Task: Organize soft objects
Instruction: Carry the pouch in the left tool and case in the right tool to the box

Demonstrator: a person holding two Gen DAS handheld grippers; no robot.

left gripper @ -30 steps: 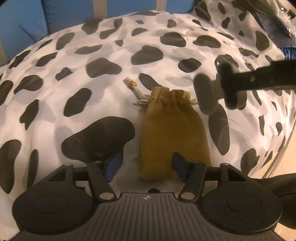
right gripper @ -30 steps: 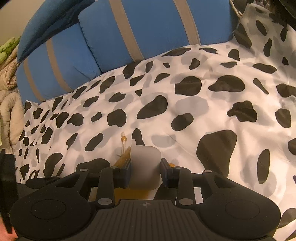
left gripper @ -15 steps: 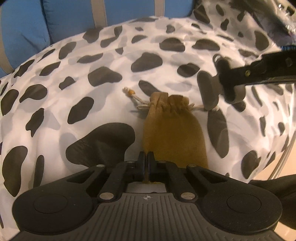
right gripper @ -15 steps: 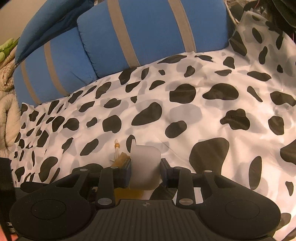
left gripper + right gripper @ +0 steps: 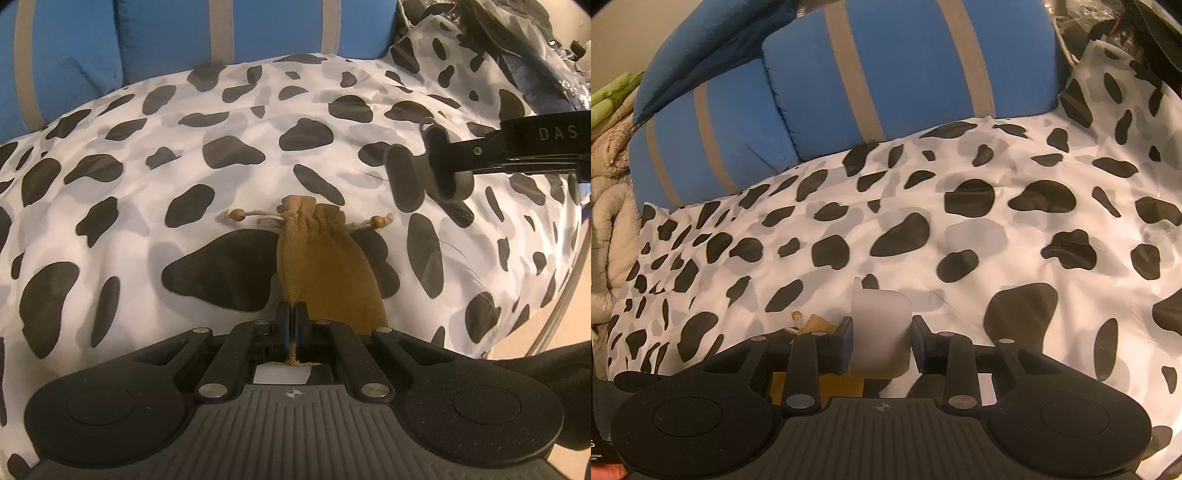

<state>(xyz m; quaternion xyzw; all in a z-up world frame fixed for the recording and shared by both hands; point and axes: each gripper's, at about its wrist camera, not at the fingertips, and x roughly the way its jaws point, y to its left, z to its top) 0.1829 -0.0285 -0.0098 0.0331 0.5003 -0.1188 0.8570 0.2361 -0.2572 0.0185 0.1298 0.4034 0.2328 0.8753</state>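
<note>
The left gripper (image 5: 291, 328) is clamped on the near bottom corner of a brown drawstring pouch (image 5: 325, 269) whose long axis runs away over the cow-print cover (image 5: 110, 206), cinched mouth farthest, while the right gripper (image 5: 881, 338), far right, clasps a pale translucent case (image 5: 881, 332).
</note>
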